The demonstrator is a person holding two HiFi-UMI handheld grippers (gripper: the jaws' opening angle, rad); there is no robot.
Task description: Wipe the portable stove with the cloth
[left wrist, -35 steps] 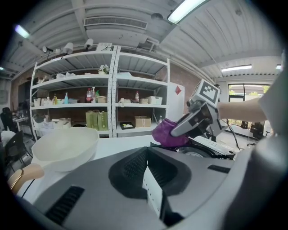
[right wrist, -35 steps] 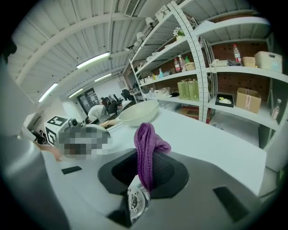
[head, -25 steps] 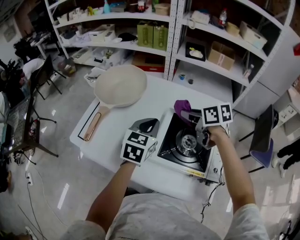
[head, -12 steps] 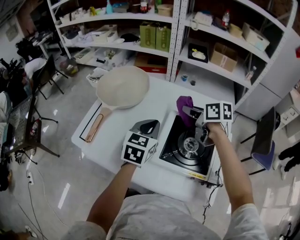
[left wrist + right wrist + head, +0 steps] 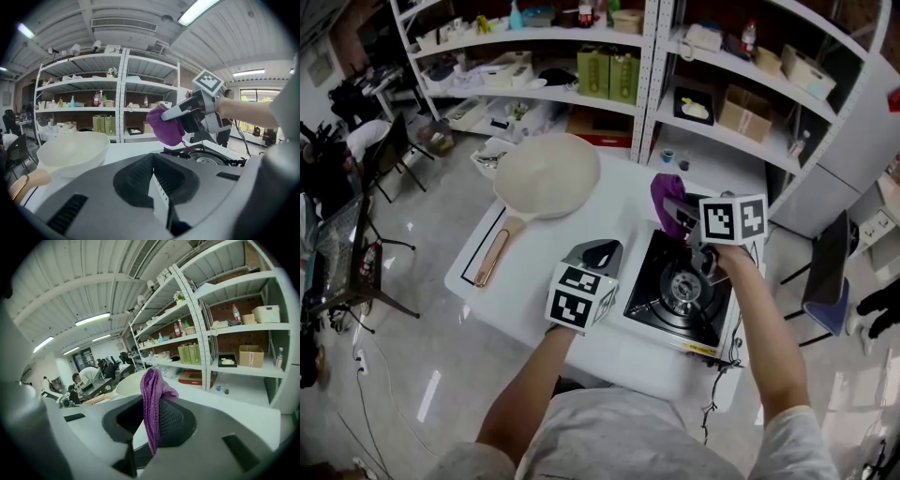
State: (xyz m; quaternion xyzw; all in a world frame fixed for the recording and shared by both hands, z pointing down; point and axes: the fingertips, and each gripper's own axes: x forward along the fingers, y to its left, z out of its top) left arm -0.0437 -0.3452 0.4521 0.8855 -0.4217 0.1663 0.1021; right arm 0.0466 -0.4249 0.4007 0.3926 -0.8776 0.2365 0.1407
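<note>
The black portable stove (image 5: 680,295) sits on the white table (image 5: 534,272), toward its right side. My right gripper (image 5: 677,212) is shut on the purple cloth (image 5: 667,199), which it holds over the stove's far left corner. In the right gripper view the cloth (image 5: 152,401) hangs bunched between the jaws. My left gripper (image 5: 596,254) hovers beside the stove's left edge, shut with nothing in it. From the left gripper view I see the cloth (image 5: 165,124) above the stove's burner (image 5: 205,158).
A large cream pan (image 5: 546,174) with a wooden handle (image 5: 491,254) lies on the table's far left. Shelving (image 5: 649,66) full of boxes stands behind the table. A chair (image 5: 823,272) is to the right, and people sit at desks (image 5: 86,380) further off.
My right gripper has moved slightly toward the stove's far edge with the cloth still in it. The left gripper has stayed by the stove's left side.
</note>
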